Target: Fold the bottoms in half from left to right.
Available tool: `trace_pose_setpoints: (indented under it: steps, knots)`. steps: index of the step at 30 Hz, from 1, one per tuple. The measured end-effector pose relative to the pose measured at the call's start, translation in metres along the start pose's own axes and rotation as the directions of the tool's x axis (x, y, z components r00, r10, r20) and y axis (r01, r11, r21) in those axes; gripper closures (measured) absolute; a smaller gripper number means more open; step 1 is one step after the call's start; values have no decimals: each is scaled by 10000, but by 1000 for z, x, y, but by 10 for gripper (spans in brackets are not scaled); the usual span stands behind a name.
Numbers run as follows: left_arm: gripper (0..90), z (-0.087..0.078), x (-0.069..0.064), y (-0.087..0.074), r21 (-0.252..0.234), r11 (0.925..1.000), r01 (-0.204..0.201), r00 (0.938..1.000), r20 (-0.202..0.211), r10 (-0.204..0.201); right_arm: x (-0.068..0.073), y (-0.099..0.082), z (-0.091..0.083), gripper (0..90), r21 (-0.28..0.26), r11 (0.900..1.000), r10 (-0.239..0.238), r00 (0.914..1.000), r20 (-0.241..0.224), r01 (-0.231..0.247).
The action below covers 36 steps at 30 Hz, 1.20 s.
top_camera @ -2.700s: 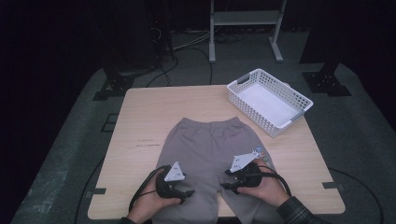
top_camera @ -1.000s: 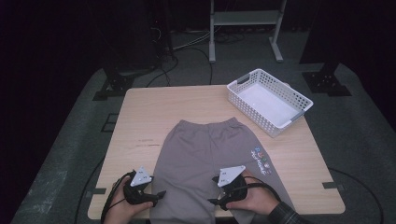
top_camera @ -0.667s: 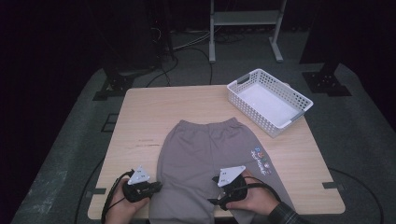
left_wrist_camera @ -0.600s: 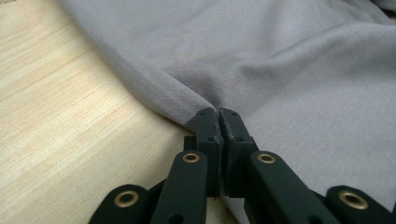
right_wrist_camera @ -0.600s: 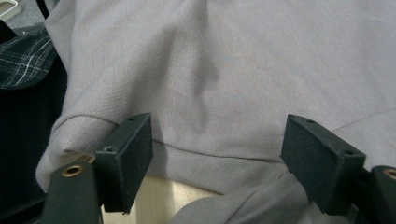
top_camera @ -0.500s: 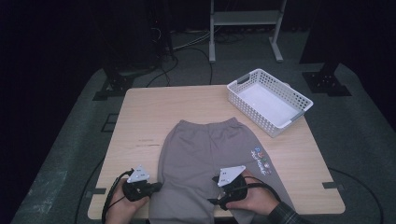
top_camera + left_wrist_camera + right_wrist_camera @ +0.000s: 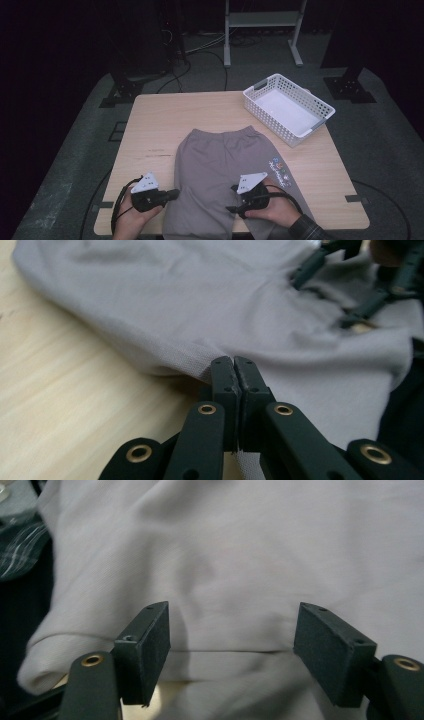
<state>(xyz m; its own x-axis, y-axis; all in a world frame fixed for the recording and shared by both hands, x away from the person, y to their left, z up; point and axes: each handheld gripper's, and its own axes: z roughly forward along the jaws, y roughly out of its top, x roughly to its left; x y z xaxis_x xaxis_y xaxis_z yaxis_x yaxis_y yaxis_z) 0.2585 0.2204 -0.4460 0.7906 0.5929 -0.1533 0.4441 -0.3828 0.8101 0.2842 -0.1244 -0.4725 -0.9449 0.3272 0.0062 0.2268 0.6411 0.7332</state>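
Grey shorts [image 7: 220, 165] lie flat on the wooden table [image 7: 160, 120], waistband away from the person and legs toward the near edge. My left gripper [image 7: 176, 192] lies low at the outer edge of the left leg. In the left gripper view this left gripper [image 7: 233, 362] is shut on a fold of the shorts [image 7: 200, 300] at that edge. My right gripper [image 7: 230, 200] rests on the cloth near the inner side of the right leg. Its jaws have just been closing a little, but the right gripper [image 7: 232, 630] still stands wide open, and the shorts [image 7: 250, 540] lie between the pads unpinched.
A white perforated basket [image 7: 280, 127] sits at the table's far right corner. Bare wood runs along the table's left and far sides. Cables and stand legs lie on the dark floor behind. The right gripper [image 7: 350, 285] also shows at the left gripper view's top right.
The left gripper's jaws went from open to shut on the shorts' left edge. Compared with the oldest frame, both hands sit nearer the table's front edge. The right jaws narrowed slightly.
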Motion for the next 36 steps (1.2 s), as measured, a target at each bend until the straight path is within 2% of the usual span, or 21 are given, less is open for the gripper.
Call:
trace_pose_setpoints:
  steps: [3, 6, 12, 15, 16, 22, 28, 30, 36]
  knots:
    - [884, 3, -1, 6, -231, 9997, -72, 9997, 239, 77, -12, -2, -12, 290, -215, 9992, 354, 9985, 412, -345]
    - [883, 6, -3, 13, -533, 9986, -25, 9981, 615, 58, -24, -9, -20, 280, -20, 9983, 591, 9950, 802, -591]
    - [883, 21, -13, 31, -837, 9957, -389, 9911, 1239, 492, -35, -17, -20, 277, 239, 9954, 898, 9912, 969, -925]
    - [883, 32, -19, 40, -956, 9938, -563, 9839, 1636, 715, -35, -18, -15, 263, 605, 9937, 881, 9913, 977, -943]
    - [884, 37, -22, 43, -978, 9934, -600, 9818, 1740, 764, -34, -19, -14, 261, 547, 9939, 903, 9914, 948, -958]
    - [885, 66, -35, 55, -817, 9916, -1006, 9673, 2253, 1167, -34, -19, -13, 260, 515, 9940, 913, 9912, 955, -966]
    - [888, 93, -42, 56, -392, 9932, -1092, 9554, 2718, 1158, -34, -20, -13, 260, 462, 9944, 908, 9913, 953, -955]
    - [888, 100, -43, 54, -203, 9929, -1173, 9534, 2776, 1183, -34, -19, -13, 262, 486, 9944, 889, 9915, 949, -938]
    - [887, 112, -41, 48, 71, 9946, -1039, 9508, 2942, 972, -36, -16, -17, 277, 421, 9951, 844, 9910, 1036, -892]
